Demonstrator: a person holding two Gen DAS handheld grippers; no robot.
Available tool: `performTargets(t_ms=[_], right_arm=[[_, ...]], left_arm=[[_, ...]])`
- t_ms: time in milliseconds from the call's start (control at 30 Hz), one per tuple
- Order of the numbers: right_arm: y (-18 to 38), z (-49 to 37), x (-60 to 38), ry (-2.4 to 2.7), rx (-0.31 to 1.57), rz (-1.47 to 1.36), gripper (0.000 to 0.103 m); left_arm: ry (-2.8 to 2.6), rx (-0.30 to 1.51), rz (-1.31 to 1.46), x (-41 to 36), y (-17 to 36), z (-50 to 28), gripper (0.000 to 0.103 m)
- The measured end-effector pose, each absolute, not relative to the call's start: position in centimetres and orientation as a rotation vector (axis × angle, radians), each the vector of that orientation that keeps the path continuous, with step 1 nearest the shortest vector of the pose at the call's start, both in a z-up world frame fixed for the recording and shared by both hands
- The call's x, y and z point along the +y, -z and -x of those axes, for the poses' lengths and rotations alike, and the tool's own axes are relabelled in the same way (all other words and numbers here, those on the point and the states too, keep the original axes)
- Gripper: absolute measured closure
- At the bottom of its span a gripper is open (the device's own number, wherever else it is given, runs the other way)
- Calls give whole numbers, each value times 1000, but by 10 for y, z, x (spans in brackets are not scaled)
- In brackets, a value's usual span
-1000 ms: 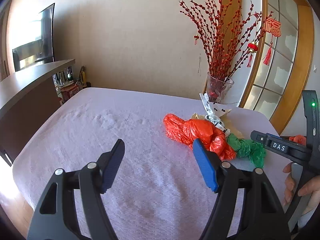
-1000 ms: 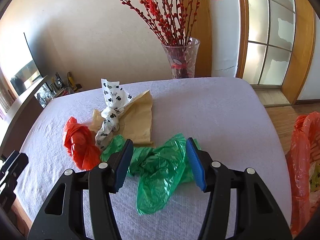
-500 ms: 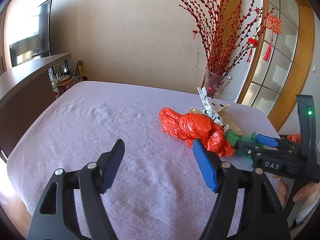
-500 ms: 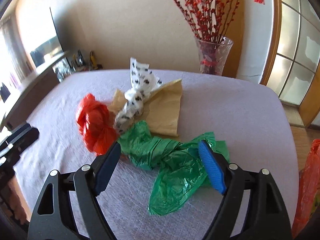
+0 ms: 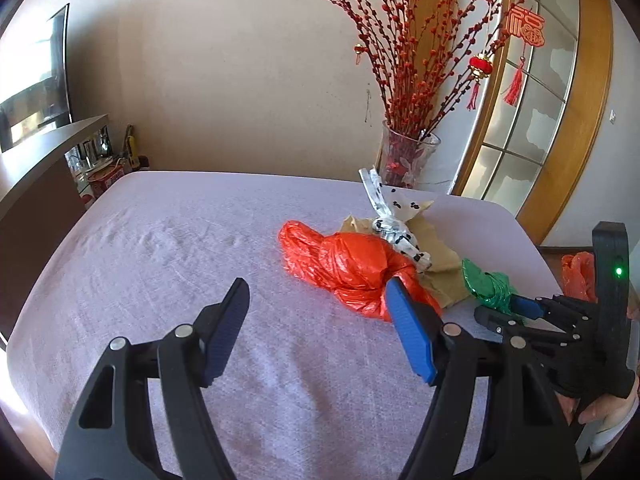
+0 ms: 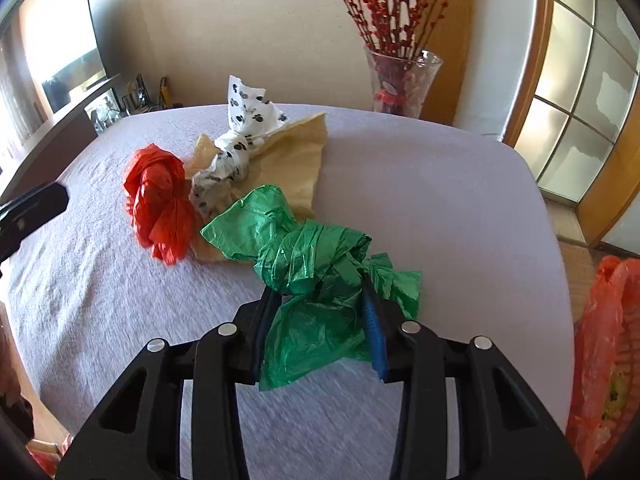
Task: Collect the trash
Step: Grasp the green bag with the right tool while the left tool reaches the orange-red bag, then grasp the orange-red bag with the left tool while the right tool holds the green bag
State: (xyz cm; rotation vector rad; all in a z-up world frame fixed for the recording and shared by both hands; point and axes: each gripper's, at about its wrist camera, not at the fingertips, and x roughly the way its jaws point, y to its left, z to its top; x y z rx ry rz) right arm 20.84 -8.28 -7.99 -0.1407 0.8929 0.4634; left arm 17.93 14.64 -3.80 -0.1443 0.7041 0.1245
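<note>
My right gripper (image 6: 320, 312) had pinched the green bag (image 6: 304, 248) mid-bunch; it looked light, soft, slippery. Left gripper (image 5: 320, 336) hung wide open, empty.

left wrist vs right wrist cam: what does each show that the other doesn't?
Left wrist only: the left gripper, fingers wide apart over bare cloth, and the red hanging ornaments.

Right wrist only: the right gripper closed on the green bag, up close, and an orange bag off the table's right edge.

Both: the table, red bag, spotted white bag, brown paper, glass vase.
</note>
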Motion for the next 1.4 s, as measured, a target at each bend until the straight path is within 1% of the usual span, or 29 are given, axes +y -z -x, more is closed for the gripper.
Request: performTargets(t_ms=[67,133,300,467,500,533,567,667,733,800,867,933,1000,1033,1067,1167,1400], right_arm=[[81,-202,-92,-431,888,155,64],[82,-197,-103,-405,885,156,64],[82,-190,-128,-361,890,117,64],[82,-187,-134,-355,890,113,64],[82,-187,-134,-354,889,115,63],[83,-186,-134,-353,888,117,63],[82,-187,-134,-353,887,119,63],[83,-184,-136,-352,885,116,63],[82,-183,-137,-350,885,110,63],[83,-183,-138,-351,883,108,63],[83,-183,-137,-346,884,107,61],[82,-183,-135,-338,885,112,60],[82,-182,-135,-335,885,115,60],[82,-182,-135,-336,885,114,60],[82,-182,-136,-336,886,112,62],[81,-179,-140,-332,886,99,66],[77,-169,-150,-335,870,42,67]], left_arm=[[-102,716,135,140,38,-188,33],[-87,722,117,132,39,-199,28],[-97,796,94,123,53,-232,28],[-104,854,121,121,66,-253,29],[-107,861,118,120,68,-254,30],[-104,863,120,120,69,-252,36],[-92,865,124,119,71,-251,45],[-74,864,120,119,74,-245,50],[-66,860,125,119,76,-240,52],[-67,864,138,120,78,-238,51],[-80,873,154,122,79,-240,43],[-83,882,182,124,83,-241,43],[-77,884,196,123,84,-241,46],[-72,879,193,122,84,-240,50],[-70,873,185,121,83,-239,54],[-55,848,177,121,79,-232,61],[-53,779,150,135,63,-206,65]])
